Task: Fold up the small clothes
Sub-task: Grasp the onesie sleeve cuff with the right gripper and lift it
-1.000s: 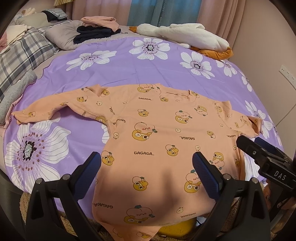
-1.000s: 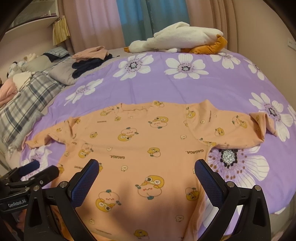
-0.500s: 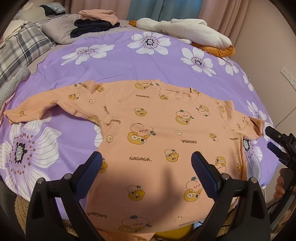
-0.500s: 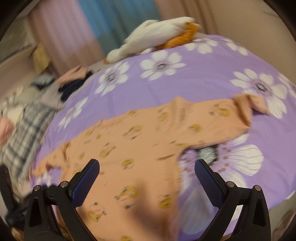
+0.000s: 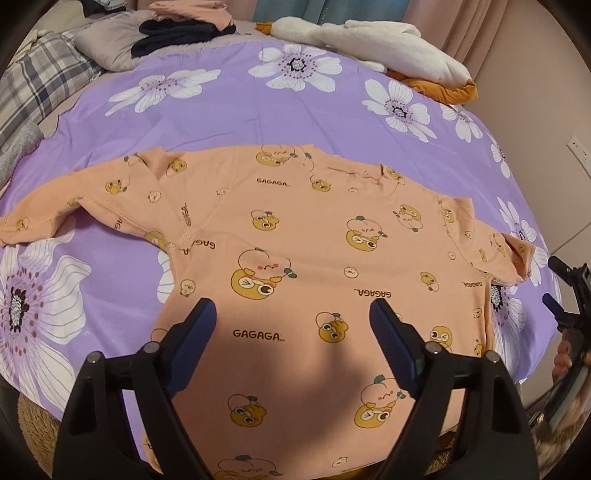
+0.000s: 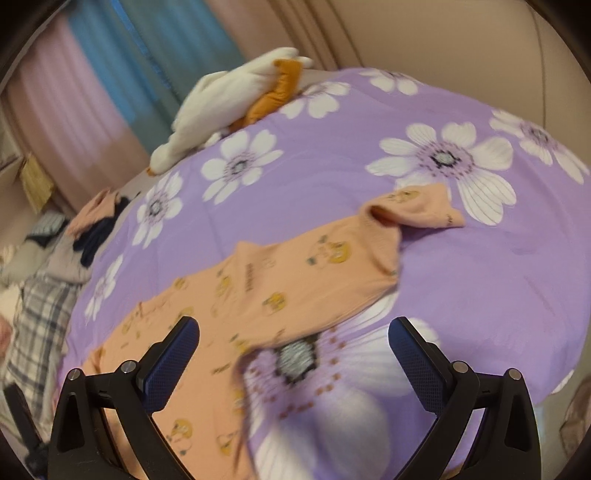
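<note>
A small orange long-sleeved top with cartoon prints and "GAGAGA" lettering lies flat on the purple flowered bedsheet, both sleeves spread out. My left gripper is open and empty, hovering above the top's lower body. My right gripper is open and empty, above the top's right side near the armpit; the right sleeve stretches ahead of it, its cuff folded over. The right gripper also shows at the right edge of the left wrist view.
A white and orange plush blanket lies at the far edge of the bed. Folded pink and dark clothes sit on a grey pillow at the back left, next to a plaid blanket. The bed's edge runs close below both grippers.
My left gripper has moved forward and lower over the top. My right gripper has swung right and tilted towards the right sleeve; its view is blurred by motion. Both stay open.
</note>
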Action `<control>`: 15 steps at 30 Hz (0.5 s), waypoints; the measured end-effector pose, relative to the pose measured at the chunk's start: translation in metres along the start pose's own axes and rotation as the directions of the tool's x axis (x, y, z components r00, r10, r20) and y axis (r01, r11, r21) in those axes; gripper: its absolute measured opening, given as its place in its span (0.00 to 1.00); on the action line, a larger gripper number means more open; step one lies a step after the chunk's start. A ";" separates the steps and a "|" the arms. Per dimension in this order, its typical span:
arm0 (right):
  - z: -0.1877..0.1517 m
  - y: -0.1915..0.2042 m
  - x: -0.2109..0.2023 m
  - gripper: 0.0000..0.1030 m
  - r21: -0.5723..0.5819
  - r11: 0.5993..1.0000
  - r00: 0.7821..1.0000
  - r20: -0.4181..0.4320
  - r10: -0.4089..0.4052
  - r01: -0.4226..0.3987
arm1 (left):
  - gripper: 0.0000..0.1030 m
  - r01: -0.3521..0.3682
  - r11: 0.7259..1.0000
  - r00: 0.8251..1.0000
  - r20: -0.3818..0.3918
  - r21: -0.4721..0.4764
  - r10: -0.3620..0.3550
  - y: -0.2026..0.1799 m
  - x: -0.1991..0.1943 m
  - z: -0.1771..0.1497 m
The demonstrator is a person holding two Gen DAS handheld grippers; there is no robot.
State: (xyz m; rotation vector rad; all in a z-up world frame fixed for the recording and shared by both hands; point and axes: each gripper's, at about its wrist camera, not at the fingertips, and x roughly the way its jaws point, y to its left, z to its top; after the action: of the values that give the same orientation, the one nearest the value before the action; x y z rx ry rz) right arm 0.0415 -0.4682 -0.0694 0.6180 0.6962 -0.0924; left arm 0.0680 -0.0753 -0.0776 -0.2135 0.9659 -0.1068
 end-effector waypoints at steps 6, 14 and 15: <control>0.042 -0.096 0.024 0.89 0.350 0.934 0.995 -0.031 0.095 -0.079 | 0.80 -0.030 0.999 0.999 -0.025 -0.020 0.029 0.005 0.009 0.001; 0.070 -0.142 0.064 0.64 0.460 0.888 0.997 -0.058 0.054 -0.021 | 0.80 -0.038 0.999 0.998 -0.052 -0.002 0.038 0.000 0.018 0.000; 0.072 -0.138 0.068 0.58 0.439 0.898 0.997 -0.058 0.042 -0.012 | 0.80 -0.038 0.999 0.998 -0.054 -0.002 0.038 0.000 0.019 0.001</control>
State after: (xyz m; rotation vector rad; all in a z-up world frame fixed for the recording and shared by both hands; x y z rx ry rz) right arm 0.0968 -0.6132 -0.1380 1.0692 0.7357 -0.2077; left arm 0.0793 -0.0787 -0.0920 -0.1957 1.0234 -0.0765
